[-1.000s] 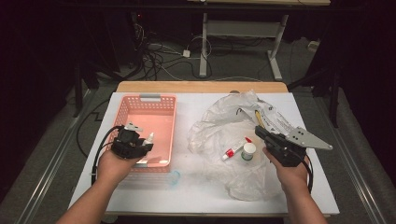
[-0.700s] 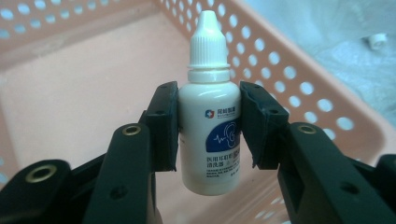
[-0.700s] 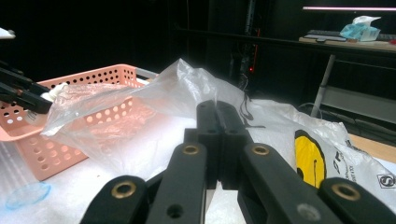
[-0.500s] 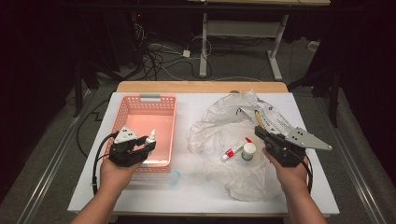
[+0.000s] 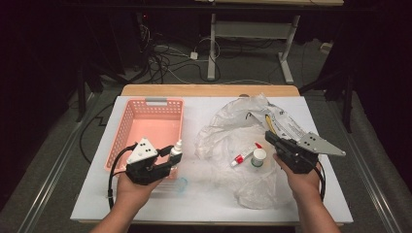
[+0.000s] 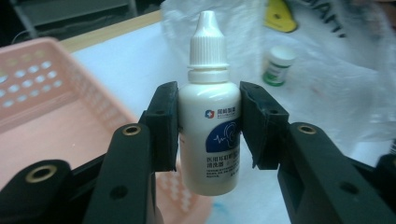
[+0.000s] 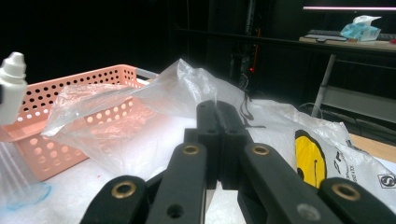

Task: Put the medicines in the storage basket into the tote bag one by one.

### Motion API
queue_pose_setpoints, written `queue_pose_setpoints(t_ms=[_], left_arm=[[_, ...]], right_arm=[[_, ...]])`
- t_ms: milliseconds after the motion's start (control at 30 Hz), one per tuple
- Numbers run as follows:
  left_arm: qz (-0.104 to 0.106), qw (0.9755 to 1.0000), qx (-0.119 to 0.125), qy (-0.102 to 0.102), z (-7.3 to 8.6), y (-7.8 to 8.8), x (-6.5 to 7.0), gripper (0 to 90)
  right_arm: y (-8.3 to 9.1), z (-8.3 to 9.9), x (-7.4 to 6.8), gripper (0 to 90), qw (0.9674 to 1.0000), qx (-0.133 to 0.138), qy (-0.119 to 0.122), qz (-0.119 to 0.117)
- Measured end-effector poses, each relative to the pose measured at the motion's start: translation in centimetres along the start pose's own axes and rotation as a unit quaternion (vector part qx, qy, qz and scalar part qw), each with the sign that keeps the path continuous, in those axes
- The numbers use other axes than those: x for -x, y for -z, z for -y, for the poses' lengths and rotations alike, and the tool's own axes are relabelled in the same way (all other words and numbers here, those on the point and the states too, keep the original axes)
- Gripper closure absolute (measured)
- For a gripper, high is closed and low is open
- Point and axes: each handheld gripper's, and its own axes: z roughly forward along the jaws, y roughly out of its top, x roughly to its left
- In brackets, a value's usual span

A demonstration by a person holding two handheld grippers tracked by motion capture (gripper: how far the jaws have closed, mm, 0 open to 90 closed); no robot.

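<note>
High view, with both gripper views. The left gripper [image 5: 167, 158], jaws partly closed, clamps a small white dropper bottle [image 5: 176, 150] by its body; in the left gripper view the two pads press the bottle's [image 6: 208, 116] sides and it stands upright, cap uppermost. Against the earlier frames, this hand has travelled from a place over the pink basket [image 5: 148, 121] toward four o'clock, so that the bottle now hangs at the basket's near right corner, roughly above its rim, at about eight o'clock from the table's [image 5: 194, 204] centre. Throughout, the grip on the bottle is unchanged in width. Read as a judgement, the bottle is in transit and not yet set down; whether it is bound into or out of the basket cannot be told from its position. The right gripper [image 5: 272, 138] has kept its place at about four o'clock, its jaws fully closed with nothing between them, as the right gripper view shows, the tips meeting in front of the crumpled clear plastic bag [image 7: 154, 107]. On that bag, at ten o'clock from the right gripper, lie a small white jar with a green label [image 5: 258, 158] and a red-capped tube [image 5: 243, 156], both unmoved. A clear round lid-like piece [image 5: 180, 184] rests on the table just below the basket's near right corner.
</note>
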Motion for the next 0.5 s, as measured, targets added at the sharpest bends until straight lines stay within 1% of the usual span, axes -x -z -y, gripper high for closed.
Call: queue_pose_setpoints(t_ms=[133, 233, 300, 500], left_arm=[[0.021, 0.9996, 0.004, -0.019, -0.5, -0.5, 1.9, 58.2], [0.038, 0.9989, 0.003, -0.028, -0.7, -1.1, 3.0, 58.2], [0.045, 0.9984, 0.0, -0.035, -0.8, -1.8, 3.7, 58.2], [0.059, 0.9971, -0.012, -0.046, -1.2, -4.3, 5.0, 58.1]], right_arm=[[0.0, 0.0, 0.0, 90.0, 1.0, 0.0, -0.002, 0.0], [-0.1, 0.0, -0.1, 90.0, 1.0, 0.0, -0.002, -0.001], [-0.1, 0.0, -0.1, 90.0, 1.0, 0.0, 0.0, -0.002], [-0.2, -0.1, -0.2, 90.0, 1.0, 0.001, 0.004, -0.004]])
